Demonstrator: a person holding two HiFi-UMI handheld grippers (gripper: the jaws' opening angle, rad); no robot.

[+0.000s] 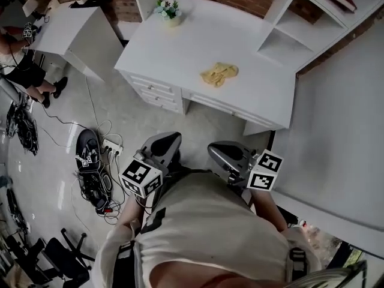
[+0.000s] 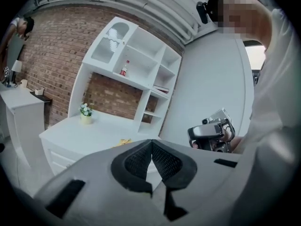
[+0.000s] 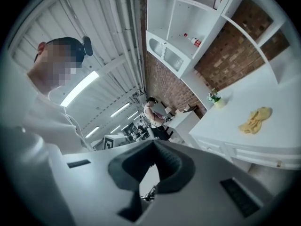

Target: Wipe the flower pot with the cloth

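A small pale flower pot (image 1: pixel 171 20) with white flowers stands at the back left of the white desk (image 1: pixel 180 53). A crumpled yellow cloth (image 1: pixel 219 73) lies near the desk's front middle. Both grippers are held close to my chest, well short of the desk. My left gripper (image 1: pixel 170 139) is shut with nothing in it, and my right gripper (image 1: pixel 217 150) is shut and empty too. The left gripper view shows the pot (image 2: pixel 86 118) and cloth (image 2: pixel 125 141) beyond the closed left gripper (image 2: pixel 151 148). Past the closed right gripper (image 3: pixel 153 146), the right gripper view shows the pot (image 3: pixel 218 102) and cloth (image 3: pixel 256 119).
A white shelf unit (image 1: pixel 300 23) rises at the desk's right end. A smaller white table (image 1: pixel 72 29) stands to the left, with a person (image 1: pixel 24 71) beside it. Cables and a power strip (image 1: pixel 96 161) lie on the floor at my left.
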